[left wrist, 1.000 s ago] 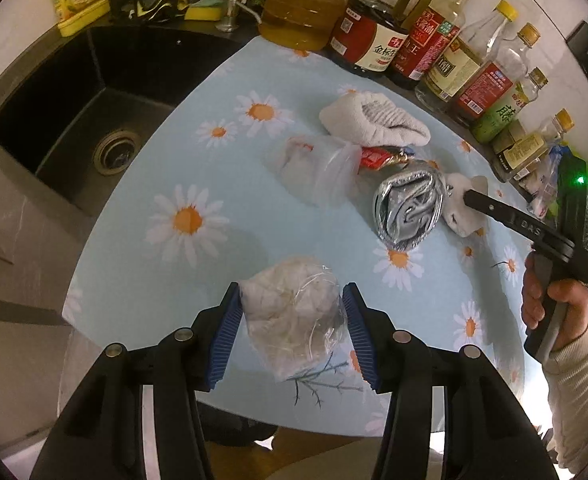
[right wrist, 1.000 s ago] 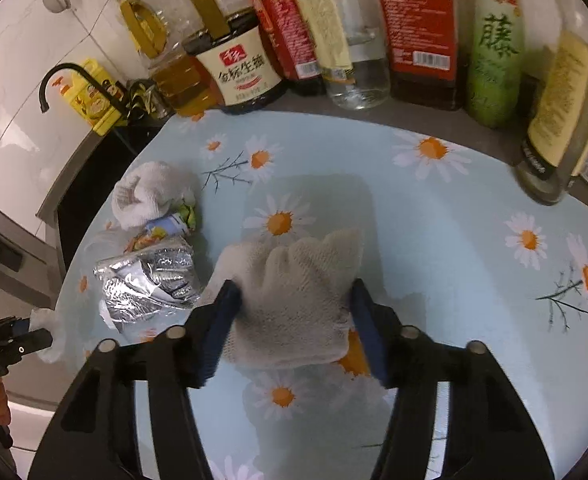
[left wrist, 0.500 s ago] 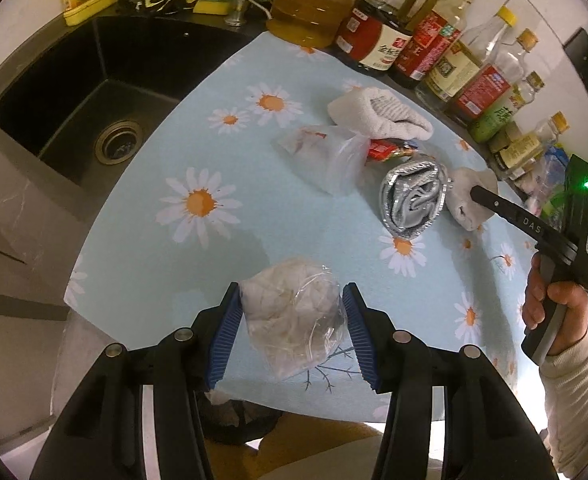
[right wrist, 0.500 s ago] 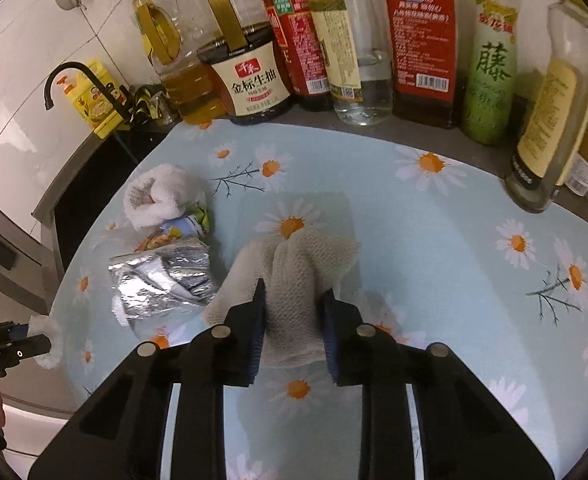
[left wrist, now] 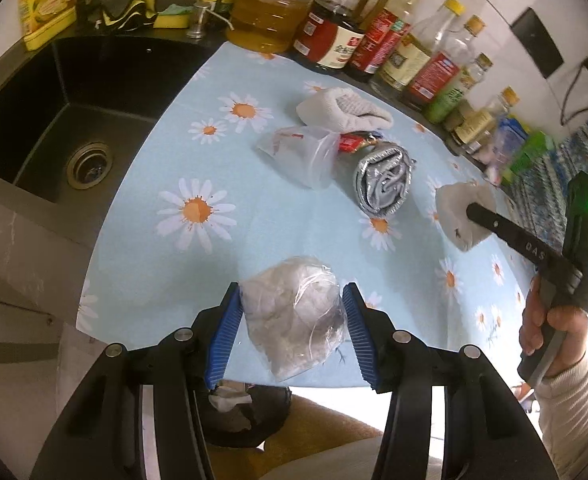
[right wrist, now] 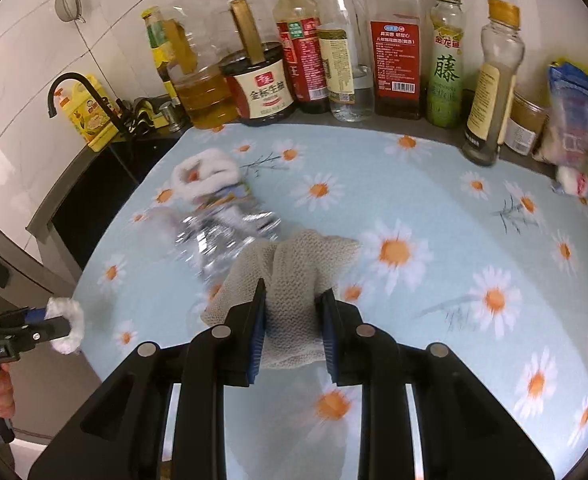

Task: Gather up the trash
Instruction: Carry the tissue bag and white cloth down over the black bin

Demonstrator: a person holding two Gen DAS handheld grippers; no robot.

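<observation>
Left gripper (left wrist: 292,322) clamps a plastic-wrapped wad (left wrist: 292,320), right gripper (right wrist: 294,332) pinches a cloth (right wrist: 294,280) – either could slip and miss the bin (left wrist: 246,412) – the cloth hangs loose.

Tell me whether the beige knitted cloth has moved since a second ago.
Yes. The beige knitted cloth, pinched in the right gripper, has been lifted off the daisy tablecloth, away from the bottles.

Crinkled shiny foil pack (left wrist: 383,186); knitted cloth (right wrist: 294,280)

A pale blue daisy-printed tablecloth (left wrist: 278,216) covered the counter. On it lay a rolled white towel (left wrist: 343,110) at one o'clock, a clear plastic bag (left wrist: 305,154) and crumpled silver foil (left wrist: 383,182) near the centre.
</observation>
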